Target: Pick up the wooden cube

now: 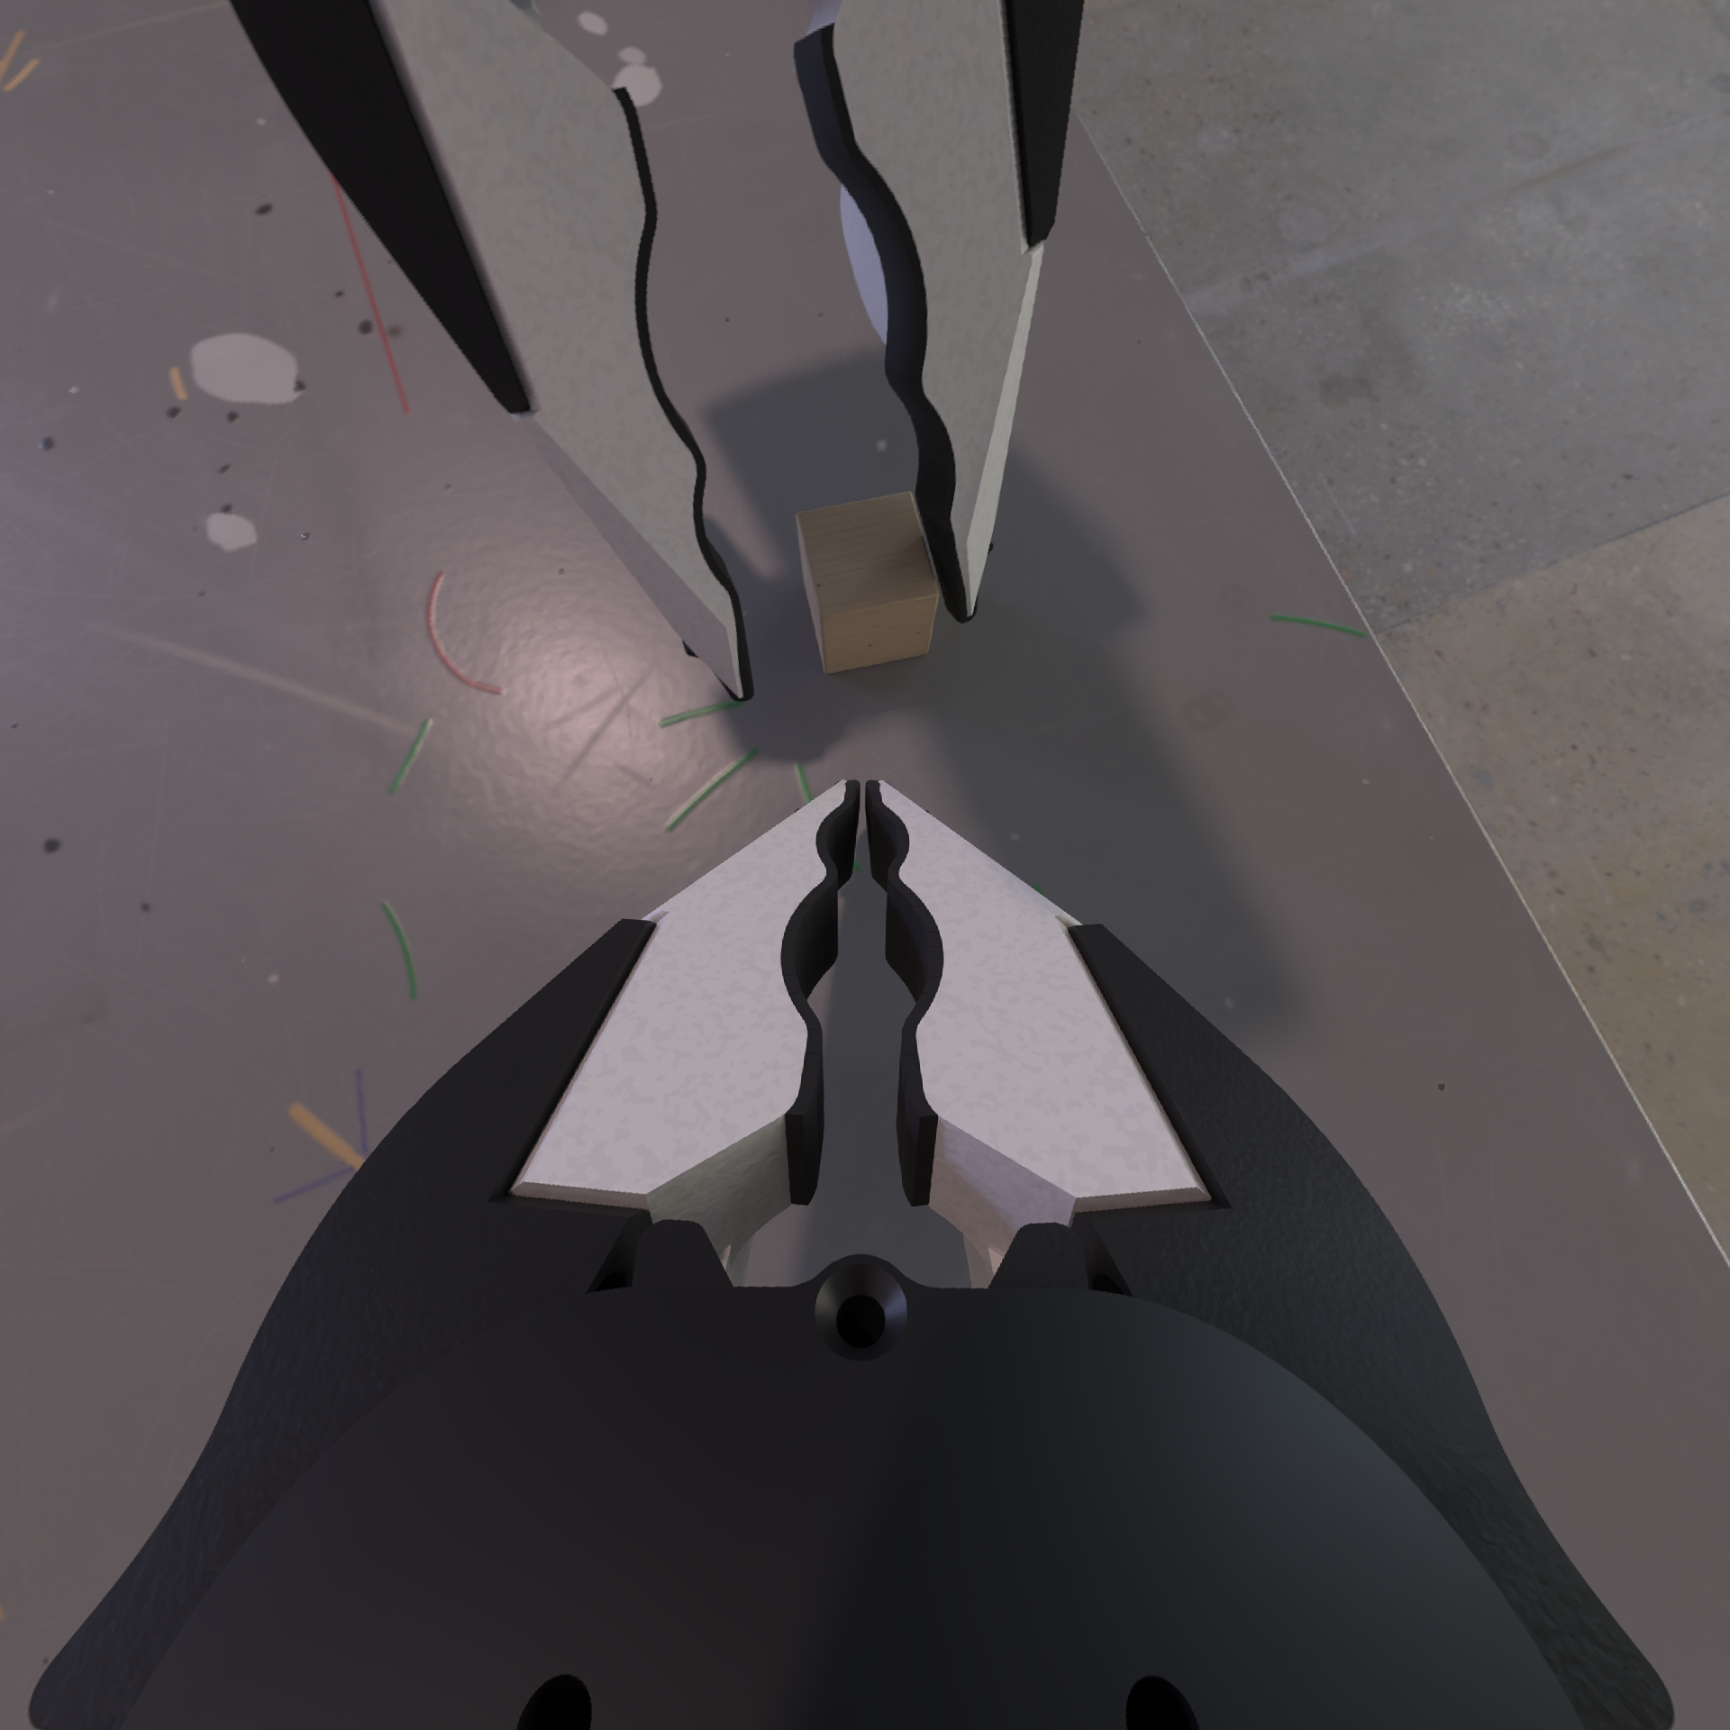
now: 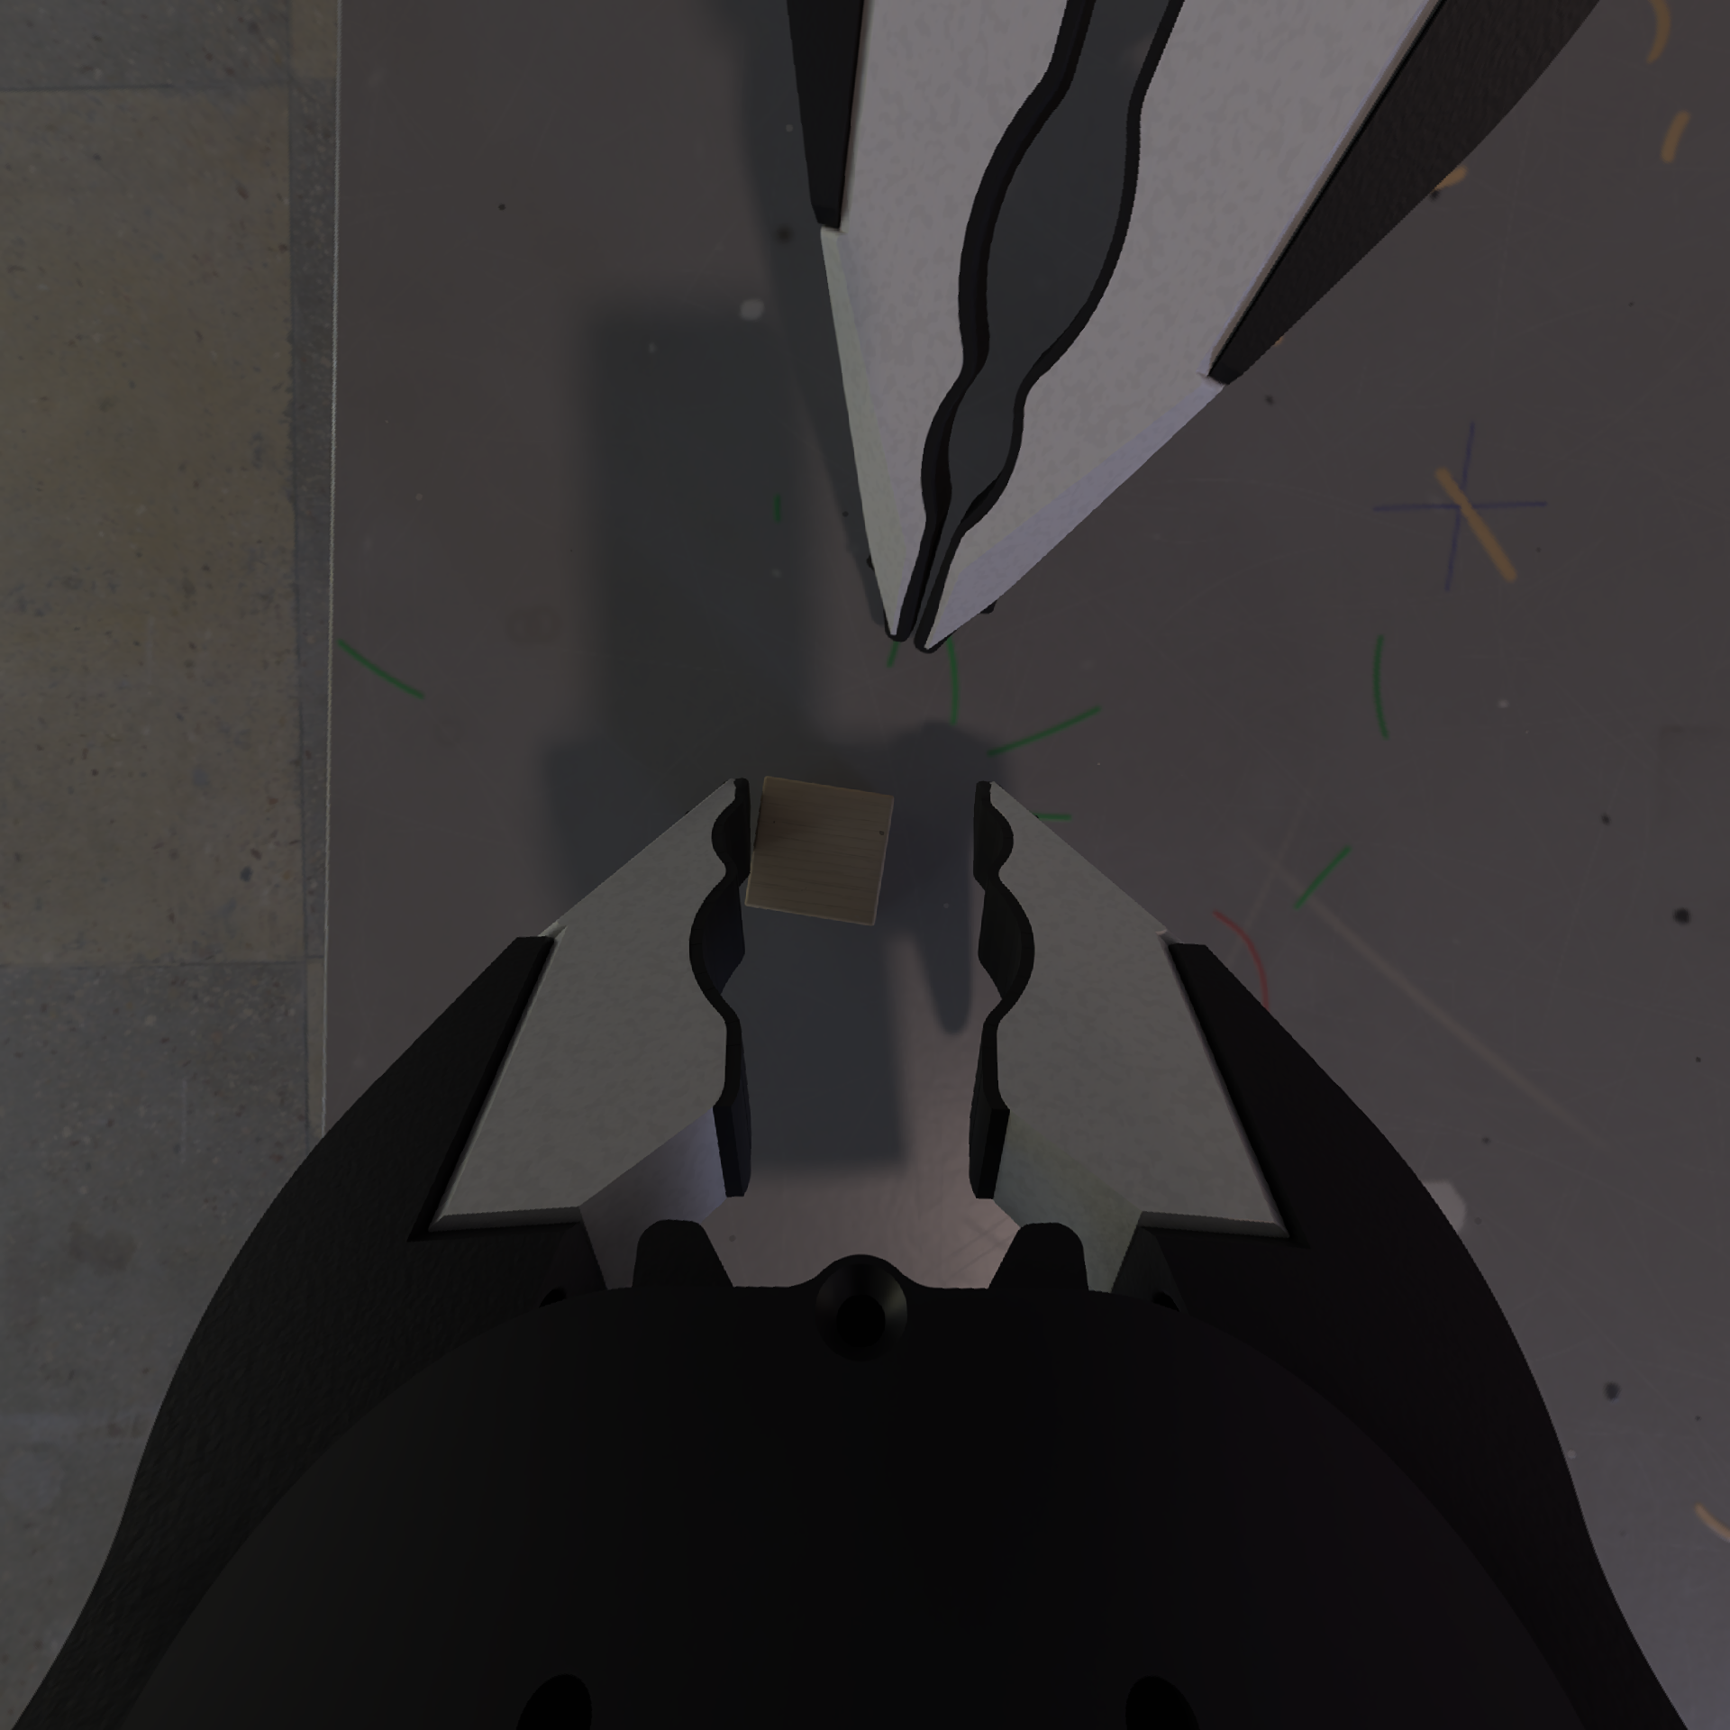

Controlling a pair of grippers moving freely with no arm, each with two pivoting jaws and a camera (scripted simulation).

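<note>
Black housing fills the foot of the right wrist view, and from it the right gripper (image 2: 861, 796) reaches forward with its jaws spread wide; between them sits the wooden cube (image 2: 819, 861), slightly skewed, one side against or just beside the finger on the left of that view, a clear gap to the other finger; it rests on the dark, paint-flecked table (image 2: 1404, 749), not lifted; seen from the left wrist view, the same gripper comes down steeply from above, tips at or near the surface on either side of the cube (image 1: 871, 585), one tip close against it and the other apart

By my reading the approach is done and the cube is bracketed; closing and lifting remain, and nothing yet grips it; since the cube sits off-centre and turned, closing may nudge or square it before the pads bite

Beyond the cube, the left gripper (image 1: 861, 786) has its fingers pressed together with only a sliver between the tips, holding nothing; it is tilted down at the table, tips near the cube but not touching, just in front of the right gripper's opening; it takes no part in the grasp as things stand

Farther out, the table edge gives way to pale speckled floor (image 2: 140, 468)
</note>
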